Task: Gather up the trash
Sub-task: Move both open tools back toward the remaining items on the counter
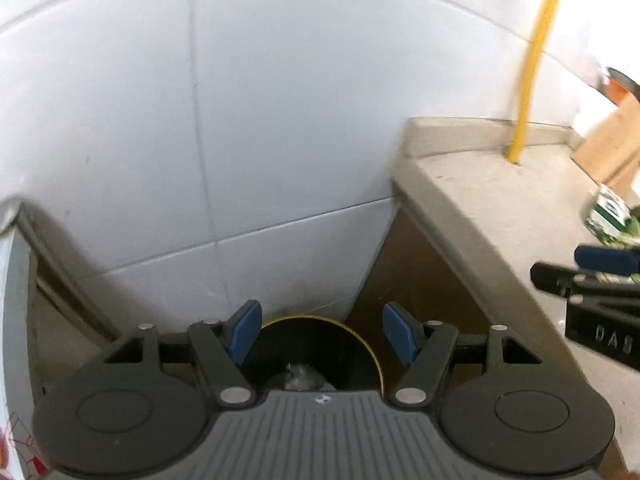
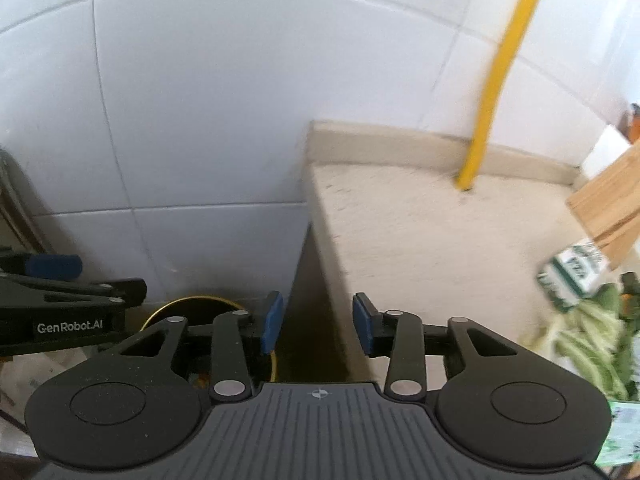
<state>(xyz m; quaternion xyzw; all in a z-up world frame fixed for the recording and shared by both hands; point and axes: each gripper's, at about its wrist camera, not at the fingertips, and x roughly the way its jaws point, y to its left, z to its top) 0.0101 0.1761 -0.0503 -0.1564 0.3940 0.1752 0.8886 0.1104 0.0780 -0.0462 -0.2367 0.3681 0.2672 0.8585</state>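
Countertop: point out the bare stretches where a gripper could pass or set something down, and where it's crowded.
The countertop is bare from its left edge across to the yellow pipe and forward toward the right gripper. Its right side is crowded: a green-and-white carton, leafy greens, a wooden board.

White tiled wall [image 1: 280,120]; beige counter [image 2: 420,240] (yellow pipe [image 2: 496,80] rising).

Both views are bright and evenly lit, kind of cool daylight bouncing off the white tiled wall [image 1: 248,120], no harsh glare. Everything's softly smeared with motion blur, worst on the yellow pipe [image 2: 496,80] and the green-white carton [image 2: 572,276] by the counter's right edge. Heavy fisheye bending curves the grout lines, with dark vignetting in the corners. The gap beside the counter [image 2: 420,240] sits in shadow.
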